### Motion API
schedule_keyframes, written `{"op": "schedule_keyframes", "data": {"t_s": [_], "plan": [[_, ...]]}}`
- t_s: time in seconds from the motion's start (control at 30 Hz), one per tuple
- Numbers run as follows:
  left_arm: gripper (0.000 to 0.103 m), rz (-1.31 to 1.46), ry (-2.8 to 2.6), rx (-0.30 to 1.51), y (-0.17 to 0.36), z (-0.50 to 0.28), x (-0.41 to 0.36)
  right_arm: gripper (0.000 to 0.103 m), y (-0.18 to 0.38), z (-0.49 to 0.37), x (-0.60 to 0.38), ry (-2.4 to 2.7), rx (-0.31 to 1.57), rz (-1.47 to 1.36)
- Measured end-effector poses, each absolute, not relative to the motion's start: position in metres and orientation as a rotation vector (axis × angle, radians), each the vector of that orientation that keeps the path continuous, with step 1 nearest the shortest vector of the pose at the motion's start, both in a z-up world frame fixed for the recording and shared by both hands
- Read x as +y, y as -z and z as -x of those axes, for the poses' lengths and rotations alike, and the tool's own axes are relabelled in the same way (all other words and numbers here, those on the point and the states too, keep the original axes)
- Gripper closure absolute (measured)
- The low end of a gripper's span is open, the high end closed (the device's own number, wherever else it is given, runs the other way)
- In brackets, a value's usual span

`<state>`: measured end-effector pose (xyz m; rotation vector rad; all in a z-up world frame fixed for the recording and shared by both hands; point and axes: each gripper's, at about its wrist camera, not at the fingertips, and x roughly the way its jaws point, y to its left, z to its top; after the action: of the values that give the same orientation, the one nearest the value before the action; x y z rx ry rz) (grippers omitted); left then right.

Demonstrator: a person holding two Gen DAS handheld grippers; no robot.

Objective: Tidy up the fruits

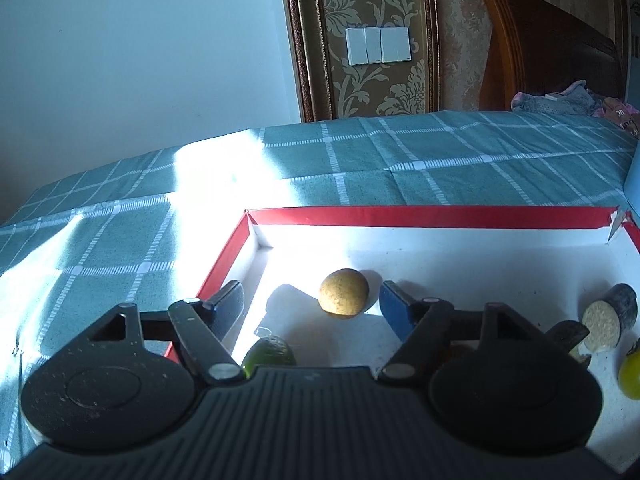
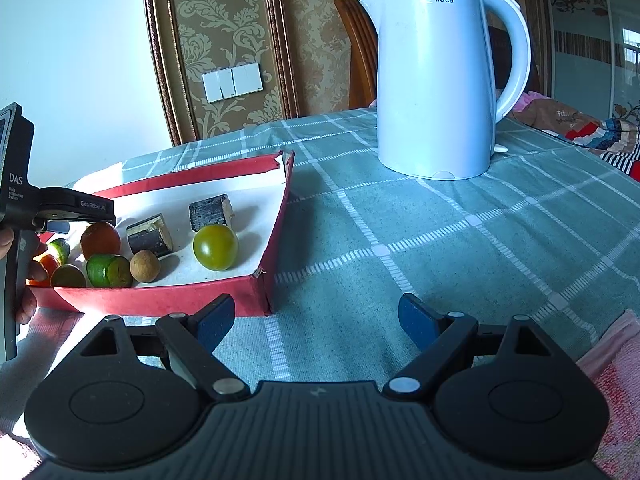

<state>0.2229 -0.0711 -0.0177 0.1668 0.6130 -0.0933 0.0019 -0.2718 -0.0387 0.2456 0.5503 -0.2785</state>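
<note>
Right wrist view: my right gripper [image 2: 316,320] hangs released over the desk [image 2: 440,240], beside one red tray [image 2: 180,300] holding two dark chunks. My left gripper [image 1: 312,308] stands released around one tan ball [image 1: 343,291], untouching.

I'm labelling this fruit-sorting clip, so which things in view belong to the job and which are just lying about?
Belongs to the job:
- shallow red cardboard tray with white inside
- round tan fruit
- round green tomato-like fruit
- round orange-red fruit
- dark-skinned cut cane pieces
- open left gripper

Just lying about:
- white electric kettle
- green checked tablecloth
- pink towel
</note>
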Motion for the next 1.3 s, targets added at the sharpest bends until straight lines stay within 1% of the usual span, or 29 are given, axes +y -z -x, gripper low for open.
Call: {"op": "schedule_keyframes", "data": {"t_s": [0.17, 0.23, 0.3, 0.37, 0.43, 0.5, 0.9, 1.13, 1.3], "plan": [[0.027, -0.135, 0.072, 0.601, 0.011, -0.199, -0.057, 0.014, 0.040, -0.003, -0.273, 0.279, 0.559, -0.254], [0.022, -0.128, 0.064, 0.592, 0.008, -0.187, -0.053, 0.014, 0.040, -0.003, -0.273, 0.279, 0.560, -0.251], [0.013, -0.124, 0.063, 0.563, 0.003, -0.168, -0.050, 0.014, 0.040, -0.003, -0.272, 0.280, 0.558, -0.248], [0.007, -0.130, 0.051, 0.519, -0.003, -0.146, -0.048, 0.014, 0.040, -0.002, -0.271, 0.280, 0.556, -0.246], [0.006, -0.126, 0.055, 0.490, -0.010, -0.126, -0.047, 0.014, 0.039, -0.002, -0.271, 0.283, 0.554, -0.243], [0.001, -0.116, 0.061, 0.474, -0.016, -0.107, -0.045, 0.014, 0.039, -0.001, -0.271, 0.284, 0.549, -0.241], [0.000, -0.083, 0.057, 0.468, -0.025, -0.020, -0.033, 0.014, 0.023, 0.018, -0.244, 0.244, 0.502, -0.253], [0.000, -0.071, 0.062, 0.461, -0.030, 0.006, -0.022, 0.014, 0.010, 0.025, -0.217, 0.229, 0.477, -0.207], [0.000, -0.081, 0.056, 0.412, -0.041, 0.026, -0.021, 0.014, -0.001, 0.031, -0.198, 0.227, 0.437, -0.153]]}}
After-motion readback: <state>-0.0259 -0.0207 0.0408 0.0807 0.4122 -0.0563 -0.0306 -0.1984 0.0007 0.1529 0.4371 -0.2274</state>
